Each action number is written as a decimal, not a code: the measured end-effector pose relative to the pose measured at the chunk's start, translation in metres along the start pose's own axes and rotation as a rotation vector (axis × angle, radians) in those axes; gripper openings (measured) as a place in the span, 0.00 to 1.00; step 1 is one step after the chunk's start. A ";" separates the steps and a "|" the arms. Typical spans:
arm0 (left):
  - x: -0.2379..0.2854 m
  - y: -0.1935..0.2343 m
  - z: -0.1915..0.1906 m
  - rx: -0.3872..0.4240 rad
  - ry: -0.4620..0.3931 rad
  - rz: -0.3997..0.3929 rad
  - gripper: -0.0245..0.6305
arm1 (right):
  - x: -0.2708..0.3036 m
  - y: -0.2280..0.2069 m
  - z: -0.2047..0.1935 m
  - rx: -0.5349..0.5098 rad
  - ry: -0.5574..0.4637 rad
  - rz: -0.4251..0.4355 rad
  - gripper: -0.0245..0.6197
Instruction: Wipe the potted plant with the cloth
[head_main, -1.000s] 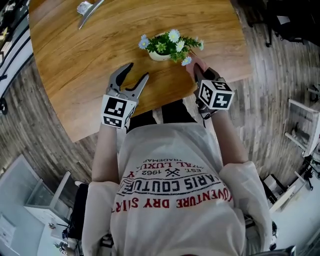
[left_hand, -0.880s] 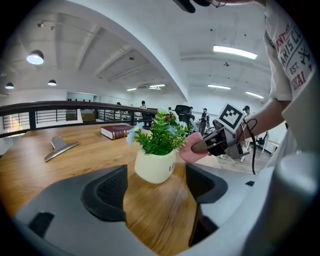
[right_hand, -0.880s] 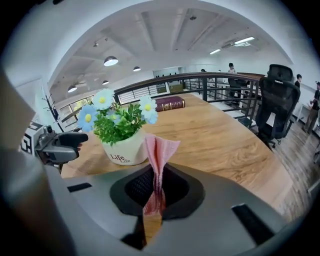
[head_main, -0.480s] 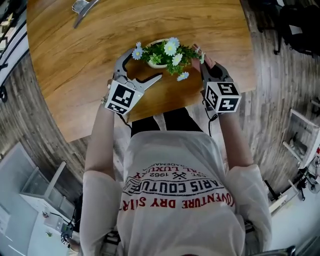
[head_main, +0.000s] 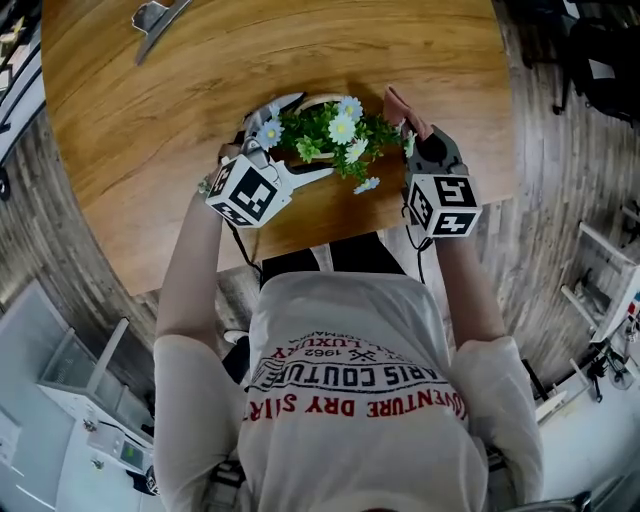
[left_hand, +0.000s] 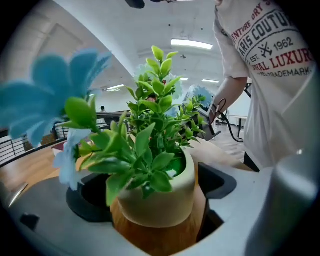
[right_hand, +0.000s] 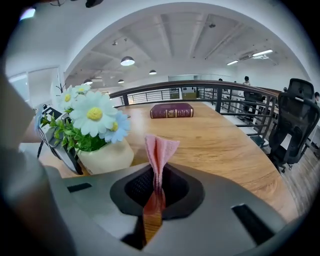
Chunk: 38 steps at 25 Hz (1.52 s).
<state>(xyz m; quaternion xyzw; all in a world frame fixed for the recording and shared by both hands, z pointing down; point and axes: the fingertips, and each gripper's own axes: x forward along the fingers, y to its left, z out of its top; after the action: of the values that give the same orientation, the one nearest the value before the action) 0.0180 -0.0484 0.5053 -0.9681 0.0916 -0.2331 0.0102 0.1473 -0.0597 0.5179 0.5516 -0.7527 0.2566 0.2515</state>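
Pot (left_hand: 159, 200) small, cream, smooth and rounded. The potted plant (head_main: 325, 125) in it is dense glossy green leaf, with white and pale-blue daisy heads, yellow-centred, spilling past the rim. It stands on the wooden table (head_main: 180, 110), near the edge by the person.

Left gripper (head_main: 300, 138): fingers opening, spread wide either side of the pot, which sits between them unpressed.

Right gripper (right_hand: 157, 192): just right of the plant, fingers clamped on a pink cloth (right_hand: 160, 147) whose folded end stands up.
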 end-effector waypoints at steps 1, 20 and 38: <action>0.002 -0.001 0.001 0.010 0.000 -0.015 0.83 | 0.000 0.001 0.000 0.000 -0.001 0.002 0.10; 0.015 0.001 0.010 -0.016 -0.033 -0.039 0.82 | 0.004 0.006 -0.008 0.023 0.014 -0.001 0.10; -0.060 0.029 0.146 -0.188 -0.213 0.014 0.82 | -0.048 0.080 0.075 -0.084 -0.317 0.314 0.10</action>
<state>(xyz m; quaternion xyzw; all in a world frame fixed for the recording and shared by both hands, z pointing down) 0.0270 -0.0691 0.3460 -0.9833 0.1183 -0.1192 -0.0695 0.0761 -0.0557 0.4218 0.4502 -0.8695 0.1711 0.1097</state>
